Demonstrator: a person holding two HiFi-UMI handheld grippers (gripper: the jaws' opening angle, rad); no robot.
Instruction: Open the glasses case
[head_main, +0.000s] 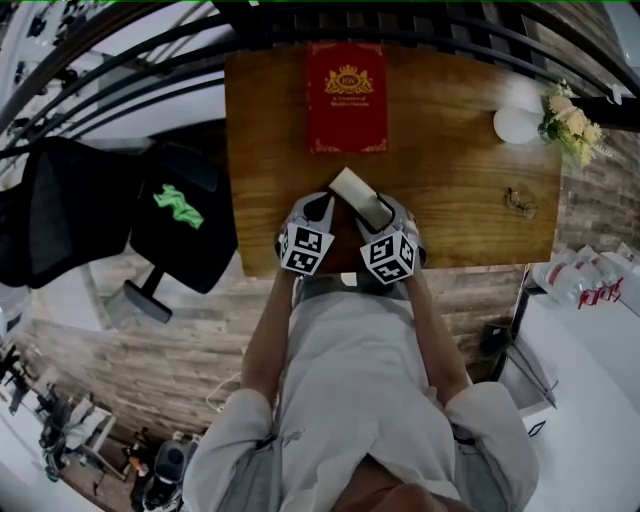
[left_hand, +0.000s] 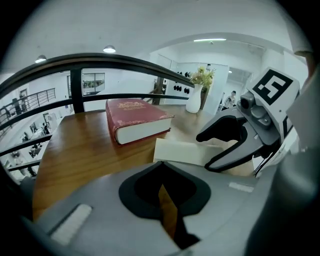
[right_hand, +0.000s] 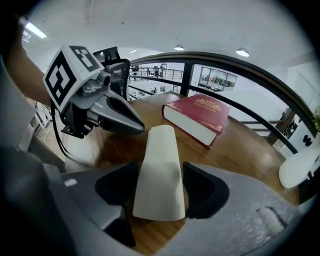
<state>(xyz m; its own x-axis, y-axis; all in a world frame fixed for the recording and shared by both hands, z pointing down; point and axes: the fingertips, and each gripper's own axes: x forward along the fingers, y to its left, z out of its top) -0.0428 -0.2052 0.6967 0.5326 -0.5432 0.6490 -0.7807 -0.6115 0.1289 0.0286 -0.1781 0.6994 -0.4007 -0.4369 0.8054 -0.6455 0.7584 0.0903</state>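
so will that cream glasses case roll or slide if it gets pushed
Probably stiff: the glasses case holds a crisp shell shape. Its rounded top suggests it could rock sideways. On the smooth wooden table it would likely slide easily.

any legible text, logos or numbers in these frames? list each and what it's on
No text here is clear enough to quote.
Red book: gold crest and gold lettering on the cover, too small to read.
Left cube, right cube: black-and-white square markers, no letters.
Glasses case: plain, no print.
Black chair: green squiggle, no letters.
Packs at the right edge: red labels, blurred.
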